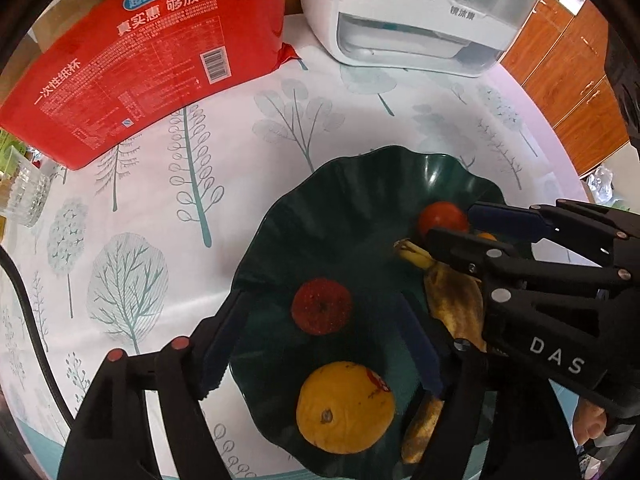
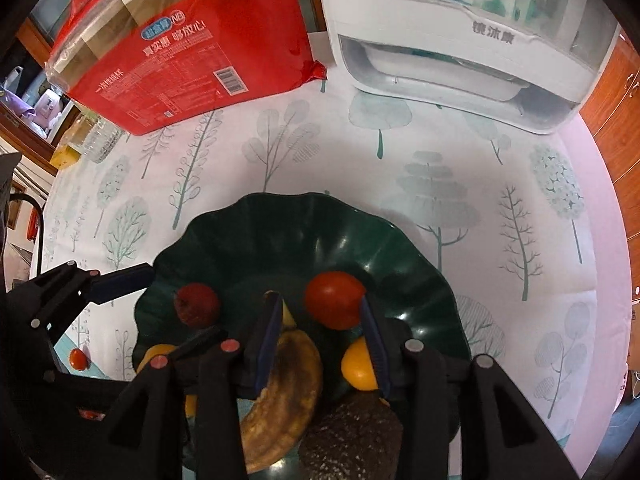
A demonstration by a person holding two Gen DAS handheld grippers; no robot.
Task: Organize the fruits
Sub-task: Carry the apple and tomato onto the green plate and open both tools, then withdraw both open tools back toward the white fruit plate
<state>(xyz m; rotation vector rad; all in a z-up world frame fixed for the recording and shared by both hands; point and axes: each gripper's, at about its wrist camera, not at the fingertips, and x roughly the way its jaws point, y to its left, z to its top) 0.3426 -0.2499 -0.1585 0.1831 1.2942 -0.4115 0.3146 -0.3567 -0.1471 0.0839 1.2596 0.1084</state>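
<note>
Dark green wavy-rimmed bowl (image 1: 352,184) sits on the surface (image 1: 240,128), which is covered by a white cloth with a tree print. All the fruit I can count is inside the bowl.

Contents: a small dark-red speckled fruit (image 1: 321,306) near the middle; a large orange (image 1: 345,407) with a red sticker at the near side; a tomato (image 1: 442,219) toward the far right; a browned banana (image 1: 454,300) lying along the right side, its stem end close to the tomato; and a small orange-yellow fruit (image 2: 359,364) just beside the tomato, mostly hidden in the left view. In the right view a dark rough-skinned fruit (image 2: 352,432) lies at the near edge next to the banana; cannot tell what it is. A small red item (image 2: 78,359) lies on the cloth outside the bowl, left of it.

Left tongs (image 1: 316,364): spread wide over the bowl, nothing between the pads; the red speckled fruit lies loose just ahead of the tips and the orange below them.

Right tongs (image 2: 324,344): partly spread, pointing down into the bowl, straddling the tomato and the banana stem. Pads sit near the tomato but there is no clear press on it; nothing held.

Behind the bowl: a red printed package (image 1: 152,64) at far left, a white appliance (image 1: 420,12) at far right, and a clear glass (image 1: 26,196) at the left edge.
</note>
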